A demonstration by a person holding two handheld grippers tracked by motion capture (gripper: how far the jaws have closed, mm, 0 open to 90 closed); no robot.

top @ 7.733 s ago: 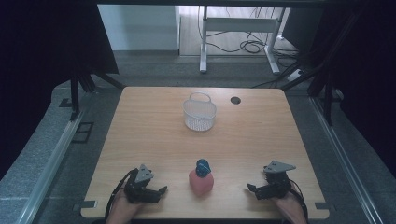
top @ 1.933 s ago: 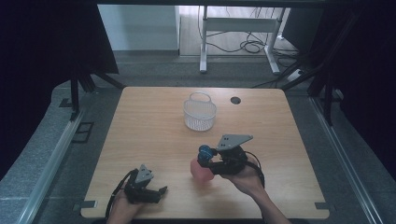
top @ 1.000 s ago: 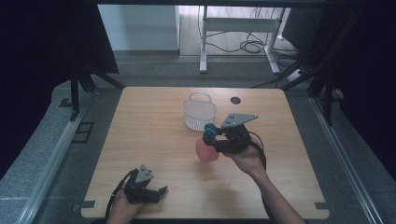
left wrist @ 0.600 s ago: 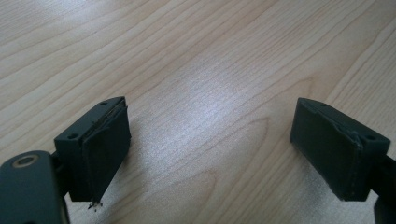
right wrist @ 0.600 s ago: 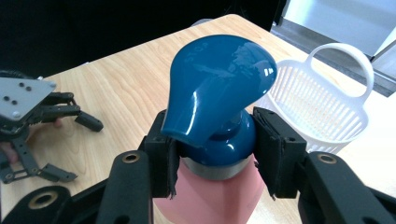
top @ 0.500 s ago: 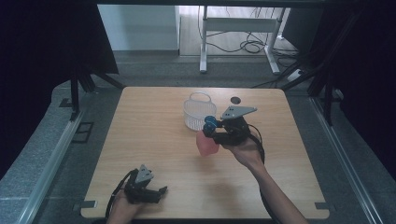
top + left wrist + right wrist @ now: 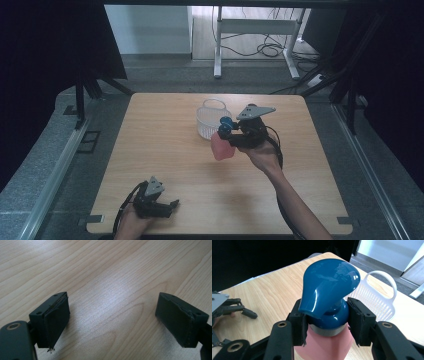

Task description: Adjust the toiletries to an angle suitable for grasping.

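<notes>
Beside basket (image 7: 210,120), right hand-held gripper (image 7: 325,317) clamps bottle's blue cap (image 7: 328,287); high view leaves grip unclear, probably airborne.

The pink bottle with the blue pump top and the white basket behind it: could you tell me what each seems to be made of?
The pink bottle looks like matte plastic, its surface even and dull. Its blue pump top looks like glossy hard plastic, with sharp highlights on the curved head. The white basket looks like thin moulded plastic, with slotted walls and a loop handle.
</notes>
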